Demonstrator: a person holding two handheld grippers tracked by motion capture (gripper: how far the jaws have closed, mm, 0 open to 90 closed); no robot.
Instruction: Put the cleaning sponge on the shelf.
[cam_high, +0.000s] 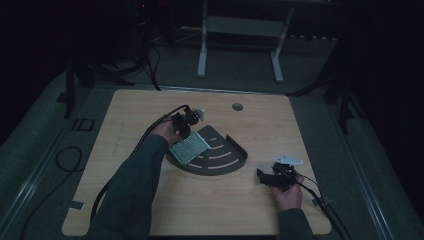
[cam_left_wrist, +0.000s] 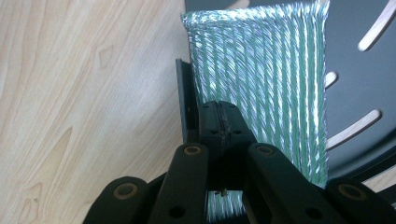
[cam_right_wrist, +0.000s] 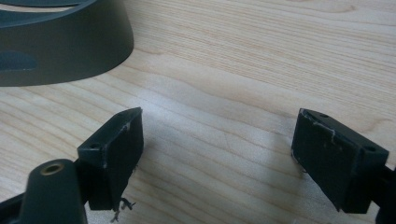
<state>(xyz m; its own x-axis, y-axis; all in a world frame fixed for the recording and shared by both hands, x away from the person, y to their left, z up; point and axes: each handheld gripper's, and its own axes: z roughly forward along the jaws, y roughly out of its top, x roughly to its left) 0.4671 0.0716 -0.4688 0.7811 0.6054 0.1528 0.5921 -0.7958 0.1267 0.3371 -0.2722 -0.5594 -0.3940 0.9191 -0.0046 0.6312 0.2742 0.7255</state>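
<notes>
Counting what you have on the table (cam_high: 125, 115): one dark tray, one woven pad, two grippers.

Item one, tray (cam_high: 235, 161): half-round, dark grey, with a low raised wall along its curved edge and curved slots cut through its floor; smooth matte finish. It lies near the middle of the pale wood-grain tabletop.

Item two, pad (cam_left_wrist: 275, 70): one rectangular piece, silvery with green stripes, a ribbed weave that glints. It rests partly on the tray's flat side, tilted, its near edge toward your left hand.

Item three, your left gripper (cam_left_wrist: 219, 116): black jaws pressed together on the pad's edge, clamping it.

Item four, your right gripper (cam_right_wrist: 219, 158): two black square-faced pads, scuffed, standing well apart above bare wood, nothing between them. You hold it to the right of the tray, close to its curved wall but apart from it.

One round hole (cam_high: 237, 106) sits in the tabletop at the far side.
</notes>
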